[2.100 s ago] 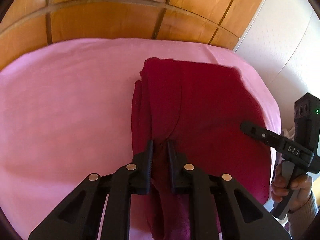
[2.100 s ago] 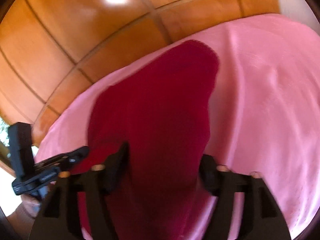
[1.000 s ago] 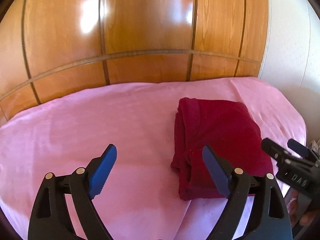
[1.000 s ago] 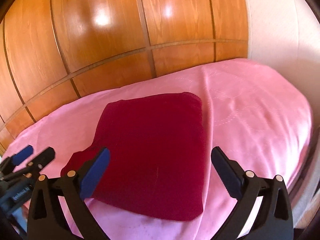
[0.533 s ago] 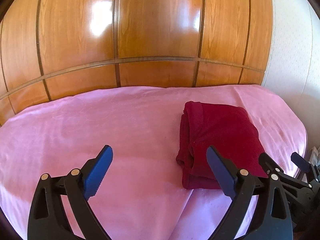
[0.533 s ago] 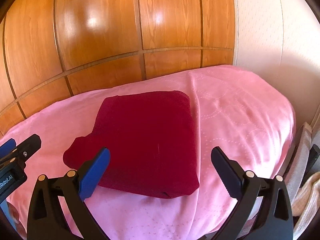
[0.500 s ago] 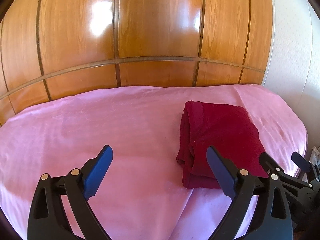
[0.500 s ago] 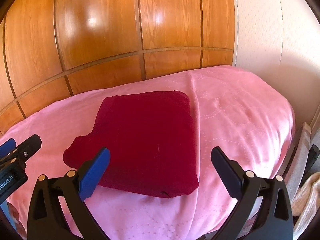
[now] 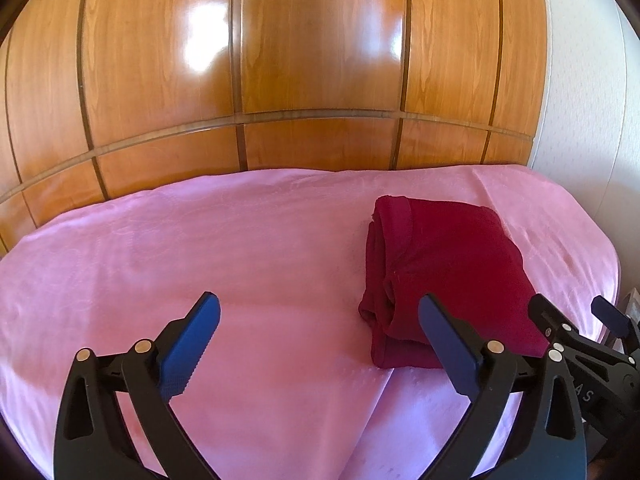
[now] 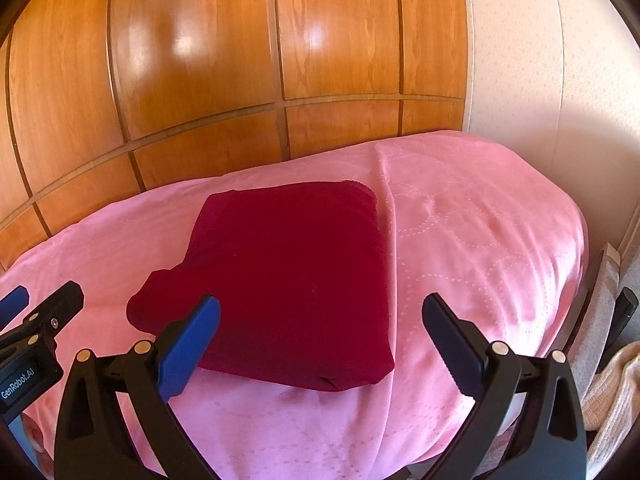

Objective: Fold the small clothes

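Note:
A dark red garment (image 9: 448, 264) lies folded into a thick rectangle on the pink bedcover (image 9: 200, 240), toward its right side. My left gripper (image 9: 316, 300) hovers short of the garment's near left corner; its jaws are opening, wide apart, with only bedcover between them. In the right wrist view the garment (image 10: 296, 272) lies just beyond my right gripper (image 10: 320, 302), which stands open with nothing pressed between its blue pads. Each gripper shows at the edge of the other's view: the right gripper (image 9: 568, 304) and the left gripper (image 10: 46, 294).
A glossy wooden headboard (image 9: 320, 60) rises behind the bed, and a pale wall (image 10: 540, 80) stands to the right. The bedcover (image 10: 480, 220) drops off at the right edge, where a cream knitted fabric (image 10: 612, 384) lies lower down.
The left gripper, earlier shut on the garment's edge, has let go and spread wide. Both grippers have drawn back, so the garment lies farther off and flat on the bed.

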Demonstrator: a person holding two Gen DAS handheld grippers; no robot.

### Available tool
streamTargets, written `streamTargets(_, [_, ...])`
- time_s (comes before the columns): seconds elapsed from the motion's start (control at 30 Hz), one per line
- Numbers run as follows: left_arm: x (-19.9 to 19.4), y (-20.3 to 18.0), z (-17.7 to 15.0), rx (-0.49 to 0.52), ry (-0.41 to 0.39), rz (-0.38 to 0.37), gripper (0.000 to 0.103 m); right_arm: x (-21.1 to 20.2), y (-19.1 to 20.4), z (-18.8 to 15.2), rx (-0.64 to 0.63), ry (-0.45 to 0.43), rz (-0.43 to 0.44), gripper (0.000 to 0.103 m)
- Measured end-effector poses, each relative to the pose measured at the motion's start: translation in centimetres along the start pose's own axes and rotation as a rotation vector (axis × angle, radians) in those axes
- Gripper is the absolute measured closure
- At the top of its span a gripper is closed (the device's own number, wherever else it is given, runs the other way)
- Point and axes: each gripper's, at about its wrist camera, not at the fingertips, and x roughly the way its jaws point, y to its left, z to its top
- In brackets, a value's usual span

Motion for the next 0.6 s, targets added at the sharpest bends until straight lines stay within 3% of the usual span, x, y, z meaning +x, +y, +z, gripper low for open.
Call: streamTargets(0.6, [0.01,0.18,0.0,0.003,0.004,-0.004,0.005,-0.21,0.18,-0.15,-0.009,-0.004,0.006,0.002])
